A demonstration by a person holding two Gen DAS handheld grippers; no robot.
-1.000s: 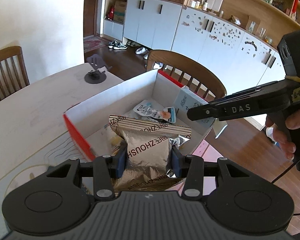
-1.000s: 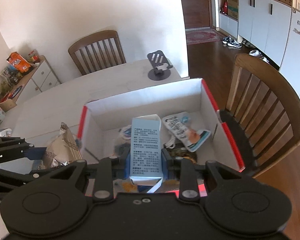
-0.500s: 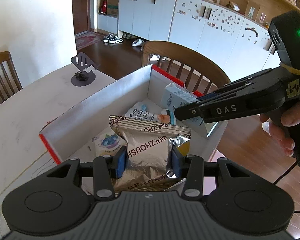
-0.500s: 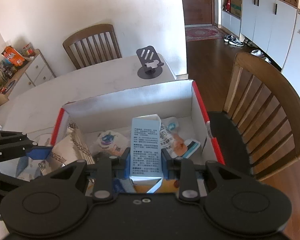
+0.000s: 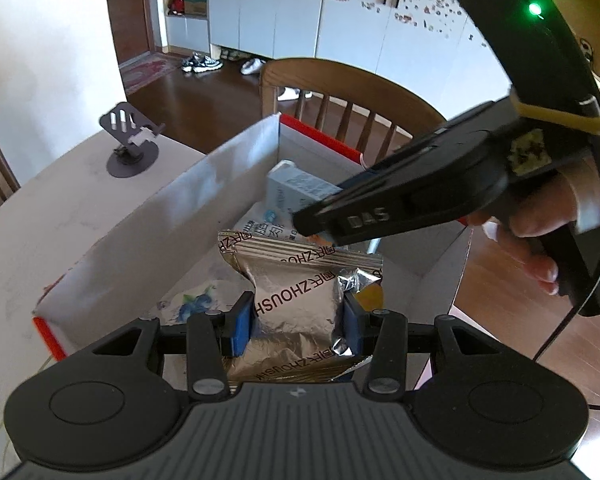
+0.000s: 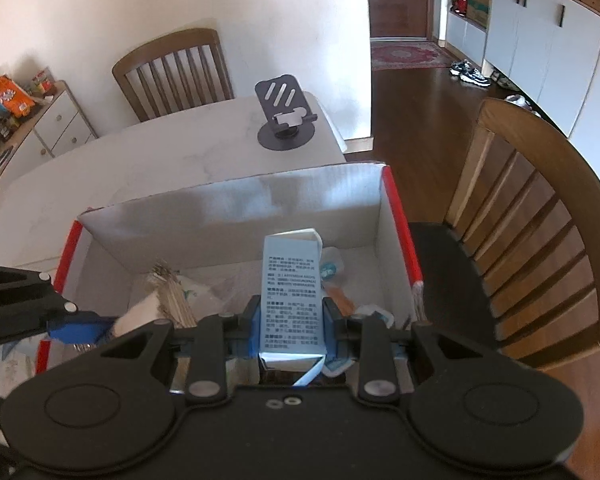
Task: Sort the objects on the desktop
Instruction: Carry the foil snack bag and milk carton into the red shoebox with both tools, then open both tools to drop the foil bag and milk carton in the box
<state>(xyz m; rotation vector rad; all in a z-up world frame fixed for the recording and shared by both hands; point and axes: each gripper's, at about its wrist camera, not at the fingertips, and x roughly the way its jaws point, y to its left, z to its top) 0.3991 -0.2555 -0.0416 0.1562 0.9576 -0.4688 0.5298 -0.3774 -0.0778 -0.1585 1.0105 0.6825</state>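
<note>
Left wrist view, left gripper (image 5: 298, 318) clamping foil pouch (image 5: 296, 300) over open box (image 5: 204, 196), right gripper (image 6: 291, 320) pinching blue carton (image 6: 291, 300) above box's right side, phone stand (image 6: 286, 120) far on table (image 6: 160, 160).

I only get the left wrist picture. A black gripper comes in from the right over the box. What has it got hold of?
Observer: The right gripper is shut on a pale blue carton. Its blue pads press on both of the carton's sides, and small print covers the upper face.
Operator: Is that carton sealed?
Observer: No. The flap at its far end curls open, and a loose strip hangs from the near end.
Operator: Anything in the room that I can't see?
Observer: Yes. A white sideboard by the wall, left of the table, has an orange snack bag on top.
</note>
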